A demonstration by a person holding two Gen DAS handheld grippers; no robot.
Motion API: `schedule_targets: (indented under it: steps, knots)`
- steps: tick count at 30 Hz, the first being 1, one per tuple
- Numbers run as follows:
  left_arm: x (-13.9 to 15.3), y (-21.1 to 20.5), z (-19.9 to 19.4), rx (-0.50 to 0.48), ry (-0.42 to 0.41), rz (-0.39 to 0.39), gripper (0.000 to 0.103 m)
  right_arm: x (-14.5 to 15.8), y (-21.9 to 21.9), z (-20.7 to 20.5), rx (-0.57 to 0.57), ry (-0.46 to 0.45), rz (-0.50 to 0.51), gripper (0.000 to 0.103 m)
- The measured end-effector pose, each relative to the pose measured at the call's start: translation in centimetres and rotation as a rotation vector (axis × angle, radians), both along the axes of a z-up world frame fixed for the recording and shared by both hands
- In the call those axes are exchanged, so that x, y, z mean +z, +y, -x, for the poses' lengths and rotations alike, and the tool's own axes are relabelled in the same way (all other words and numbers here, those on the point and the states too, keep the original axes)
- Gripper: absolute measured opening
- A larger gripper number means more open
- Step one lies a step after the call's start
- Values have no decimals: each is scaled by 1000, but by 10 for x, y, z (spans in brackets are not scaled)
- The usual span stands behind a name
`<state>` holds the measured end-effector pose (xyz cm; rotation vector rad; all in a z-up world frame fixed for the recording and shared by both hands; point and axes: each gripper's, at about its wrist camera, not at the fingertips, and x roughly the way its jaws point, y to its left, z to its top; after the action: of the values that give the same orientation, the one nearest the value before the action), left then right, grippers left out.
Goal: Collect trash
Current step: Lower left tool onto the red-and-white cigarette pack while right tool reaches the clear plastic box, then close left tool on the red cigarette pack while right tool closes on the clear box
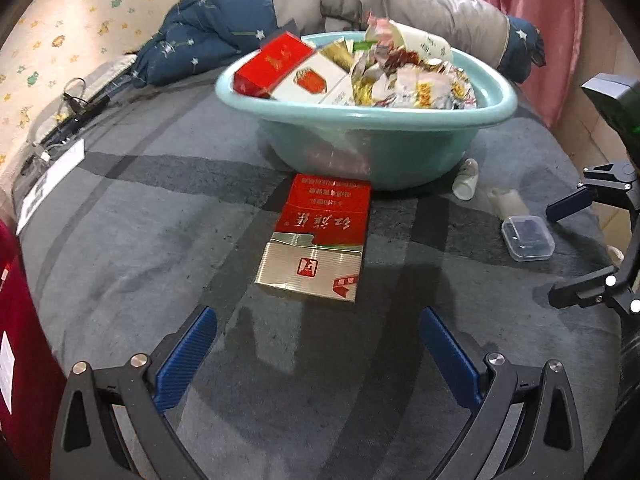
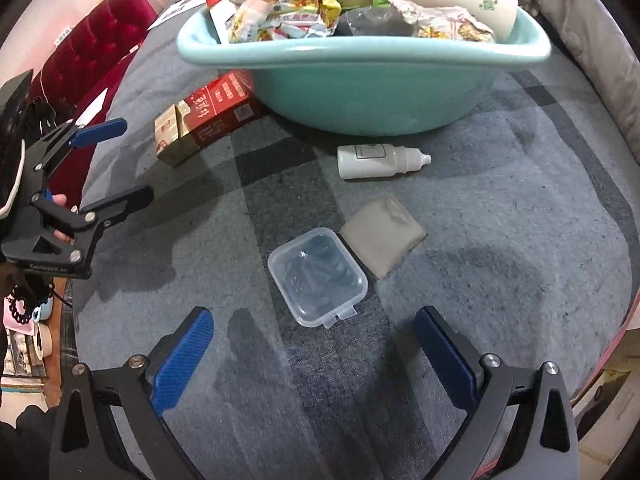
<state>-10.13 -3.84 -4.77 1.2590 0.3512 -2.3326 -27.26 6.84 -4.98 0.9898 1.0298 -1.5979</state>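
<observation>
Gaping wide, both hand-held grippers (image 1: 316,344) (image 2: 314,344) empty above blanket (image 2: 500,240)

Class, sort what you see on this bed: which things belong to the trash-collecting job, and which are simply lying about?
Belongs to the job:
- teal basin heaped with wrappers
- red and gold cigarette pack
- white dropper bottle
- small clear plastic case
- grey packet
- left gripper and right gripper, both open and empty

Just lying about:
- navy and grey quilt
- pink curtain
- cables
</observation>
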Motion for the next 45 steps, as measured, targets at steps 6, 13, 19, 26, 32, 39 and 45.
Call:
schedule_targets:
  steps: [6, 13, 19, 26, 32, 39, 45]
  knots:
    - [-10, -13, 12, -11, -37, -8, 103, -4, -9, 1, -73, -19, -6, 103]
    - [-17, -23, 22, -21, -53, -15, 103, -10, -17, 3, -79, -20, -19, 103]
    - [-19, -29, 28, -28, -51, -22, 103, -13, -23, 3, -87, -17, -13, 103]
    - [-20, -34, 32, -25, -51, -36, 103, -16, -25, 0, -83, -11, -18, 102]
    - [-20, -33, 35, -27, -54, -48, 100, -16, -26, -5, -80, 14, -14, 92]
    - [-15, -26, 32, -42, -41, -46, 62, -9, -22, -12, -79, 32, 4, 54]
    - [-7, -16, 27, -58, -37, -35, 62, -7, -14, -22, -74, 36, -1, 54]
